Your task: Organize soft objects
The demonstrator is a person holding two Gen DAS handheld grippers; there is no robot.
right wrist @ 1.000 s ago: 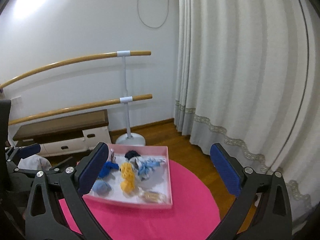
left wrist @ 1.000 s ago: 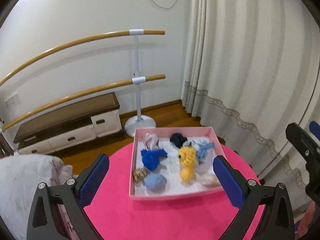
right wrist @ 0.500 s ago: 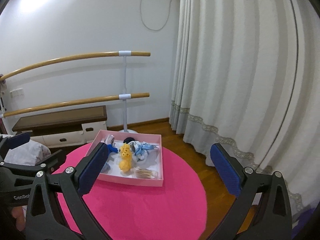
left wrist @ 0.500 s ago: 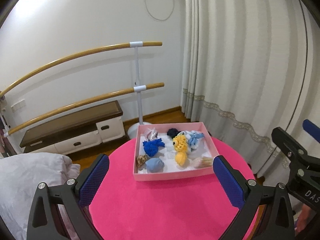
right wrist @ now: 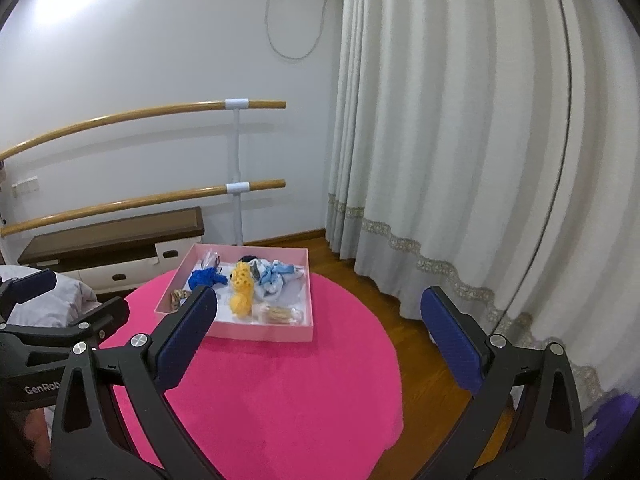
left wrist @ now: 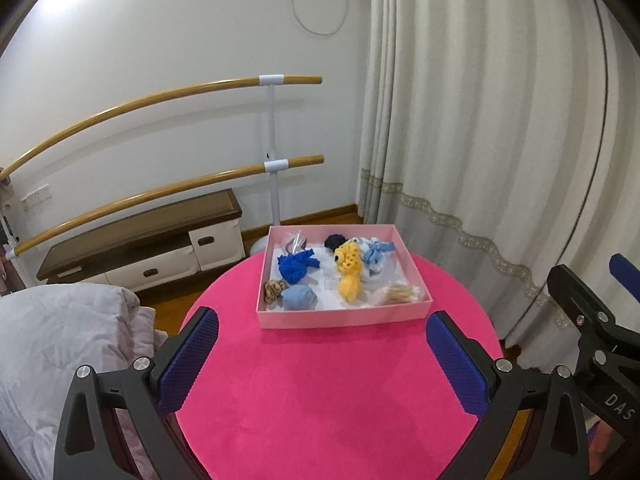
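Note:
A shallow pink box sits at the far side of a round pink table. Inside lie several soft things: a yellow knitted toy, a dark blue knitted piece, a pale blue ball, a light blue and white cloth, a dark ball, a tan tuft. My left gripper is open and empty, well short of the box. My right gripper is also open and empty, right of the box.
A ballet barre stand and a low brown-topped cabinet stand against the white wall. Long pale curtains hang at the right. A grey quilt lies left of the table. Wooden floor shows around it.
Both grippers have pulled back and up from the box, so it looks smaller and farther. More of the pink table shows. The jaws stayed open.

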